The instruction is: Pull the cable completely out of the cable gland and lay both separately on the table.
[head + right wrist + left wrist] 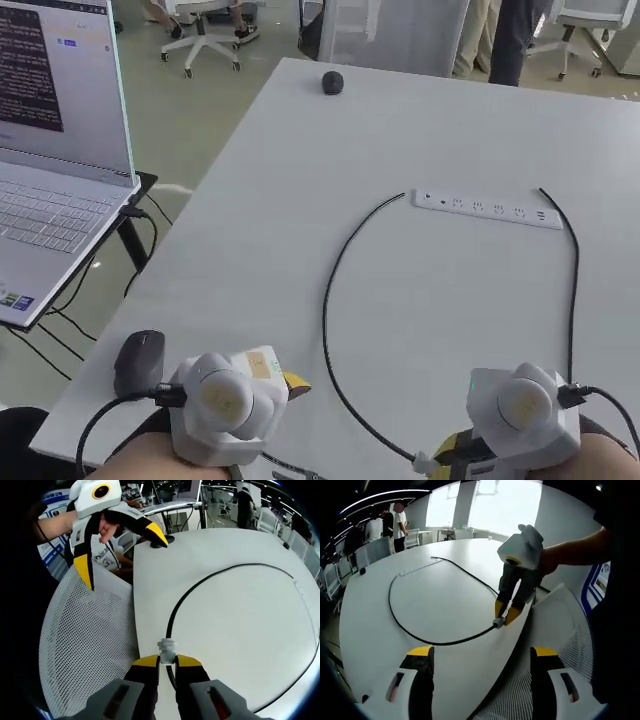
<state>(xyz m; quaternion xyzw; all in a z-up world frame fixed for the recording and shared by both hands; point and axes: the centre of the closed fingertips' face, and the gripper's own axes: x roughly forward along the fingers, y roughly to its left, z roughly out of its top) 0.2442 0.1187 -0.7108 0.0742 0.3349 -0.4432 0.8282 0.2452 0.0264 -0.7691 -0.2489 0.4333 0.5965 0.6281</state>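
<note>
A long black cable (327,300) curves across the white table (450,300) and ends in a small white cable gland (425,463) at the near edge. My right gripper (447,455) is shut on that gland (167,651), which sticks out just past its yellow fingertips (150,661); the cable (172,615) runs away from it over the table. My left gripper (481,652) is held open off the table's near edge with nothing between its jaws. It shows in the right gripper view (125,560) above a mesh chair, and the right gripper (504,617) shows in the left gripper view.
A white power strip (488,209) lies at the far middle, with a second thin black cord (574,270) running toward me on the right. An open laptop (50,150) and a dark mouse (138,362) are on the left. A small dark object (332,82) lies near the far edge. A white mesh chair (85,640) is below the grippers.
</note>
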